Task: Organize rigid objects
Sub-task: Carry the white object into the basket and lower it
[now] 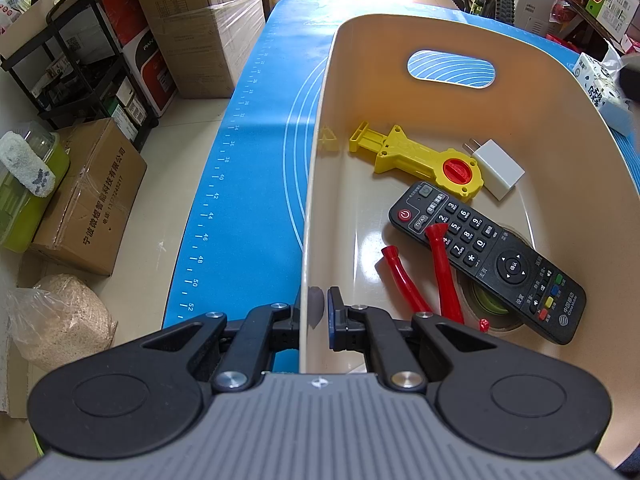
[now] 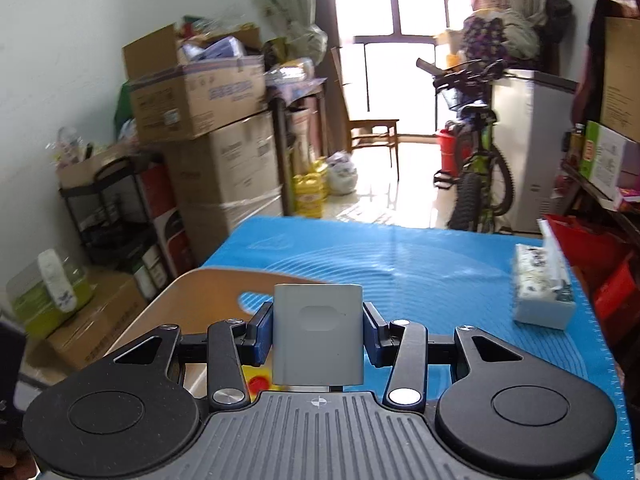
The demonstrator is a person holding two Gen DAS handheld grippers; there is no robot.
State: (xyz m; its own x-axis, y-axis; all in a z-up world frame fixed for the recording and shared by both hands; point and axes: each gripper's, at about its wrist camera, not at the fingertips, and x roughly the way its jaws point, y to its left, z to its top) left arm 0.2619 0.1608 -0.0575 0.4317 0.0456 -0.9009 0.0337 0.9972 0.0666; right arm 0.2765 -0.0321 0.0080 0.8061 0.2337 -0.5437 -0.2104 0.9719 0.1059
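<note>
A beige bin (image 1: 540,92) stands on the blue mat (image 1: 248,140). In it lie a yellow toy with a red knob (image 1: 416,160), a white charger (image 1: 498,168), a black remote (image 1: 488,260), red-handled pliers (image 1: 440,276) and a tape roll (image 1: 492,308) under the remote. My left gripper (image 1: 314,312) is shut on the bin's left wall. My right gripper (image 2: 318,332) is shut on a grey-white box (image 2: 318,336), held above the bin's edge (image 2: 192,292).
A tissue box (image 2: 544,288) sits on the mat at the right. Cardboard boxes (image 1: 200,20), a black rack (image 1: 80,52) and a green container (image 1: 28,184) crowd the floor left of the table. A bicycle (image 2: 476,160) stands beyond the table.
</note>
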